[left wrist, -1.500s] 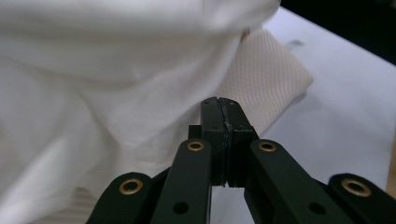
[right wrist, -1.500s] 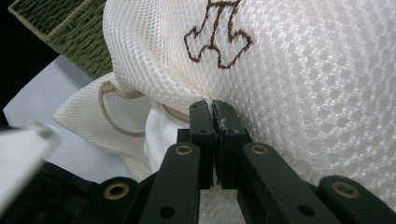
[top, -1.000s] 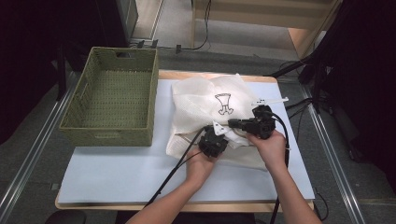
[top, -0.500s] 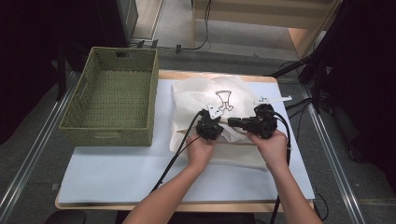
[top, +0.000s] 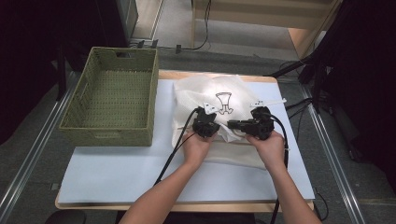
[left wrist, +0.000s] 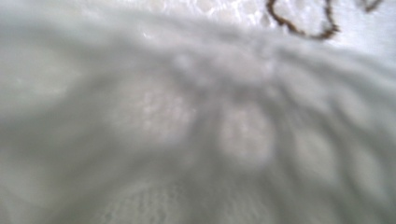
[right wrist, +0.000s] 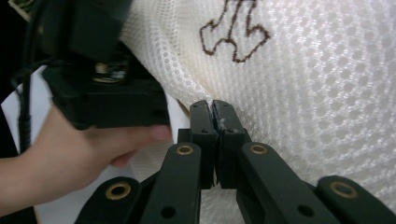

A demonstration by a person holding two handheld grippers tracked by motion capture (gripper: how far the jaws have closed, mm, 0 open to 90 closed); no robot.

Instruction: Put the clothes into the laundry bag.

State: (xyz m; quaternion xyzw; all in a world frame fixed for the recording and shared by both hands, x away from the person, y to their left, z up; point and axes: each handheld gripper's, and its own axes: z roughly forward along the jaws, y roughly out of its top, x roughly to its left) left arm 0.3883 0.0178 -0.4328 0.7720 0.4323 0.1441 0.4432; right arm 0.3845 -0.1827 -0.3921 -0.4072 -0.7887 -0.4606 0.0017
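At the far left of the bench (top: 116,177) stands a woven green basket (top: 112,100), open and with nothing showing inside, well to the left of the white mesh garment (top: 205,91); I judge it is kept there to take the cloth once it is folded. The garment lies crumpled on the pale mat, just right of the basket, its brown drawn figure (top: 224,102) facing up. On the garment's near edge, left of that figure, the left tool (top: 206,122) is buried so deep in the mesh that its own camera gives nothing but blurred cloth (left wrist: 196,130); its jaws are pressed together, and from the bunching there I take it to be pinching a fold. Right of it, at the garment's near right part, the right tool (right wrist: 213,111) has its black jaws closed tight with a thin layer of the mesh (right wrist: 327,93) caught between them. Two grips side by side on one edge suggest the person means to lift or spread it evenly.
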